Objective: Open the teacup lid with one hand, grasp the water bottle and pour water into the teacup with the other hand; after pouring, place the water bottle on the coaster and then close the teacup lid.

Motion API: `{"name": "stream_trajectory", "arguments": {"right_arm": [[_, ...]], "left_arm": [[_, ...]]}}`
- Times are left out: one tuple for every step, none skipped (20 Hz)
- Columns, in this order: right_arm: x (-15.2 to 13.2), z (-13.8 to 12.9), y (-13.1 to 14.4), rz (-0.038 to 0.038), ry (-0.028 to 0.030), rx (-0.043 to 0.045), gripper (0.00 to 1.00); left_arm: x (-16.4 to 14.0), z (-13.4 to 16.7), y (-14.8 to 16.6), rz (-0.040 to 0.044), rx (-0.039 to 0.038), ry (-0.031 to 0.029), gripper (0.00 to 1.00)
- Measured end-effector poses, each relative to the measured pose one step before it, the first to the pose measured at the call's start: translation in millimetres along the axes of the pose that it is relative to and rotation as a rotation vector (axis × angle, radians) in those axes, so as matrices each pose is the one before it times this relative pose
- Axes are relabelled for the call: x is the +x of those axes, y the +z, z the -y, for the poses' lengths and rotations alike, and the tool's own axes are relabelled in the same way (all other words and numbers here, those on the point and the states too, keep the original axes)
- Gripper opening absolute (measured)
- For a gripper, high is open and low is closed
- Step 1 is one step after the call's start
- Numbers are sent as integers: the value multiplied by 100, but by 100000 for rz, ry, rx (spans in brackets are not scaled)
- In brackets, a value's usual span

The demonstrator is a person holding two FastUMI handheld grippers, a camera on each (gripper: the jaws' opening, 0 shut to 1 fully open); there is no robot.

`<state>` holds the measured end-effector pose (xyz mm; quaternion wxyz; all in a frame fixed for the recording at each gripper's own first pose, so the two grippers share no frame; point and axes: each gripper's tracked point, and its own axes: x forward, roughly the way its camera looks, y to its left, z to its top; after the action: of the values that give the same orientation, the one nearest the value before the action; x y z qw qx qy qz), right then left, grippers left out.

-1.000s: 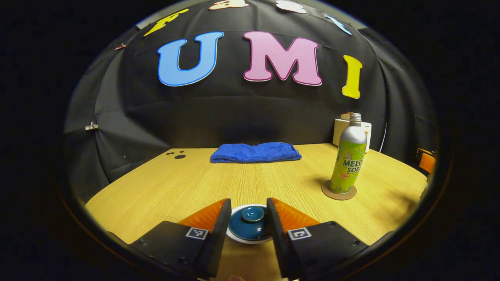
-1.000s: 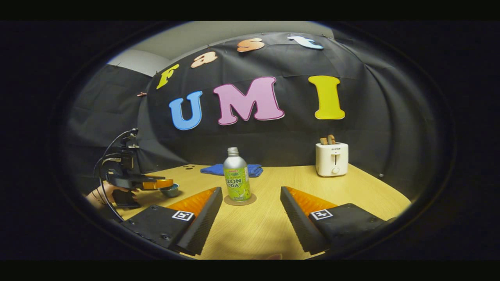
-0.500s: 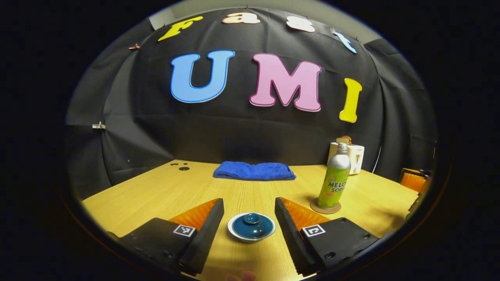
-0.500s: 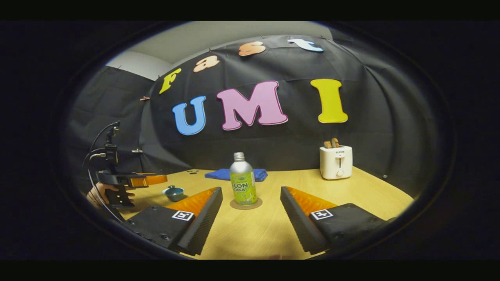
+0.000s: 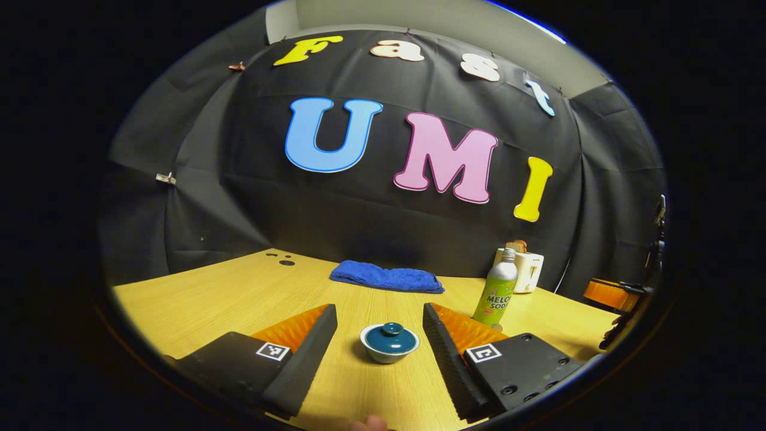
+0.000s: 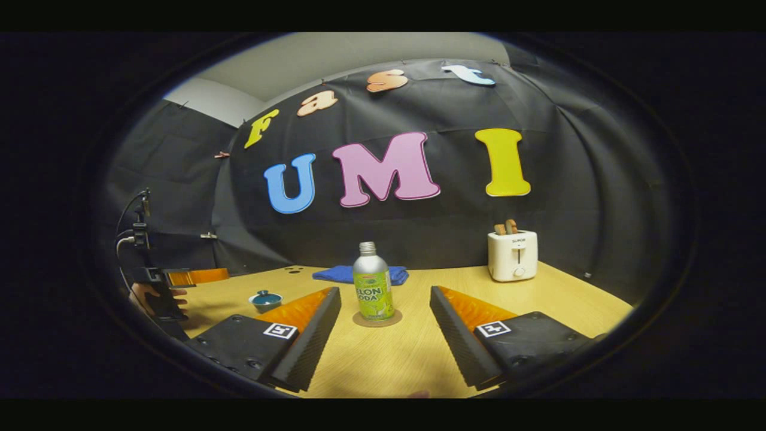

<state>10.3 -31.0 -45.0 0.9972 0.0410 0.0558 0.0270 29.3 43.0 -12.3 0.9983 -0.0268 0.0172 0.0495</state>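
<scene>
A white teacup [image 5: 389, 344] with its dark blue lid on stands on the table, close in front of my left gripper [image 5: 378, 309]. That gripper is open and holds nothing. The green water bottle [image 5: 496, 293] stands upright to the right of the cup. In the right gripper view the bottle [image 6: 372, 287] sits on a round brown coaster [image 6: 377, 319], straight ahead of my open right gripper [image 6: 384, 292], which is apart from it. Farther left there, the teacup [image 6: 266, 299] rests near the left gripper [image 6: 191, 276] and the hand [image 6: 143, 293] holding it.
A folded blue towel [image 5: 386, 278] lies at the back of the wooden table [image 5: 227, 299]. A white toaster [image 6: 512, 255] with bread in it stands at the back right. Small dark holes [image 5: 286, 262] mark the far left of the tabletop.
My left gripper, which had its fingers close around the lid, has opened wider and drawn back from the lidded teacup. The right gripper has pulled back slightly from the bottle.
</scene>
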Motion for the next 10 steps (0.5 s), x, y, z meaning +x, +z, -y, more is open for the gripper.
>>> {"name": "stream_trajectory", "arguments": {"right_arm": [[-27, 10, 131, 151, -280, -406, 93], [-51, -85, 124, 225, 102, -244, 93], [-8, -137, 45, 291, 387, -232, 93], [53, -92, -22, 23, 302, -375, 93], [91, -108, -83, -272, 216, -511, 93], [-321, -721, 24, -227, 205, -380, 93], [55, -70, -181, -375, 97, -55, 93], [72, -159, -149, -316, 413, 274, 93], [21, -209, -171, -550, 579, 322, 93], [96, -137, -219, -689, 637, 107, 93]], "left_arm": [[0, -369, 101, 324, -1596, 166, 92], [-56, -291, 2, -160, -1343, 80, 92], [-72, -259, 82, 50, -716, 58, 92], [17, -207, 196, 743, 72, 242, 92], [29, -277, 197, 651, 415, 534, 92], [104, -174, -54, -133, 378, 243, 92], [52, 21, -218, -789, 311, -112, 92], [23, 115, -157, -352, 268, -170, 92], [24, 55, 99, -12, 181, -106, 92], [-13, 152, -31, -55, 92, -454, 92]]}}
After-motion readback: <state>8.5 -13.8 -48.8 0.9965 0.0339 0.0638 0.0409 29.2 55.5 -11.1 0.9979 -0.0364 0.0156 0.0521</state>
